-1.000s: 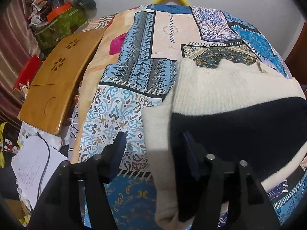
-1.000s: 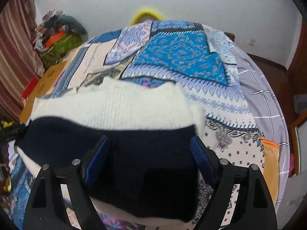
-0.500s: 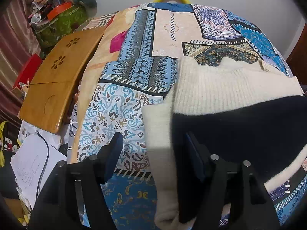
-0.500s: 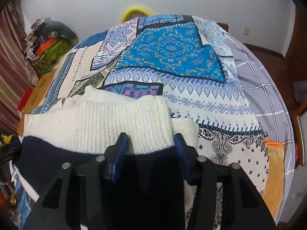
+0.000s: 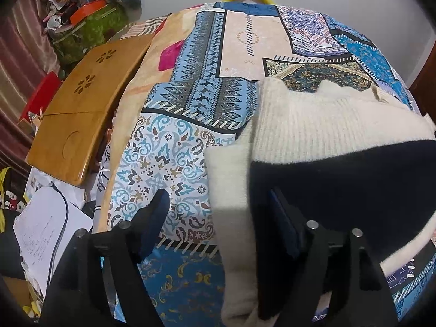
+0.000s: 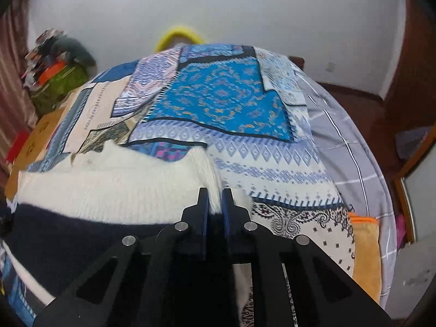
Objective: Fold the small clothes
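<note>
A cream and navy knit sweater (image 5: 327, 136) lies on the patterned bedspread (image 5: 190, 109), cream part far, navy band near. My left gripper (image 5: 218, 212) is open, its fingers astride the sweater's left edge and cream sleeve (image 5: 231, 204). In the right wrist view the sweater (image 6: 109, 185) fills the lower left. My right gripper (image 6: 215, 199) is shut on the sweater's right edge, where cream meets navy.
A wooden lap desk (image 5: 81, 114) leans at the bed's left side, with papers (image 5: 46, 231) and clutter on the floor. A grey checked sheet (image 6: 354, 163) and an orange cloth (image 6: 365, 245) lie at the bed's right. A yellow ring (image 6: 177, 35) stands behind.
My right gripper has closed from wide open onto the sweater's right edge and moved rightward. My left gripper has stayed open and barely moved.
</note>
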`<action>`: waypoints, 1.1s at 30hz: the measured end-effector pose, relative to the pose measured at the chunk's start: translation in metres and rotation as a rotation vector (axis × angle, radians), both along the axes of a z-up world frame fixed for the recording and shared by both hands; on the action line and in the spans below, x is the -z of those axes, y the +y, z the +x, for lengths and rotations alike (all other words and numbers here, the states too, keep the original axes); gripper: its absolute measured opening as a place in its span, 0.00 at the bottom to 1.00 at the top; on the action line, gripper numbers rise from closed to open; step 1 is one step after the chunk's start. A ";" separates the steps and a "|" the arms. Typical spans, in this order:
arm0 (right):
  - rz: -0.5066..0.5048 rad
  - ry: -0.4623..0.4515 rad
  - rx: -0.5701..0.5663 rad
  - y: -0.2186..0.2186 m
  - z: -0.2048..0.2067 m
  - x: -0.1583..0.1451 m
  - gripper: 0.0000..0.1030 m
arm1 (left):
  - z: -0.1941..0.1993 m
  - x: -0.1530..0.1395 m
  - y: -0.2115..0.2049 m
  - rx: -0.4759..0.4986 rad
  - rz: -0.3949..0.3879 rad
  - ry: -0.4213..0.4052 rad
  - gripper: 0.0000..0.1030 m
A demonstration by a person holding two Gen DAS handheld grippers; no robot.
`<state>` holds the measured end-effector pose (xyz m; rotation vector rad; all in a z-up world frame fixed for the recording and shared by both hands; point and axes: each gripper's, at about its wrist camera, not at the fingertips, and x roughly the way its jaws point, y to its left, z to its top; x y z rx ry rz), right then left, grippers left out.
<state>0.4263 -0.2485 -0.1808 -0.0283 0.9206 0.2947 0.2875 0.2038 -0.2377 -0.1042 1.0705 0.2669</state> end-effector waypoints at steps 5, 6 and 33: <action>-0.054 0.037 -0.025 0.003 0.000 0.008 0.12 | -0.005 -0.005 0.004 -0.010 -0.035 0.003 0.73; -0.060 0.031 -0.038 0.005 -0.004 0.005 0.14 | -0.007 -0.007 0.004 -0.009 -0.044 0.003 0.73; -0.054 0.040 -0.357 0.091 -0.098 0.002 0.79 | -0.088 -0.009 -0.024 -0.048 -0.458 0.060 0.74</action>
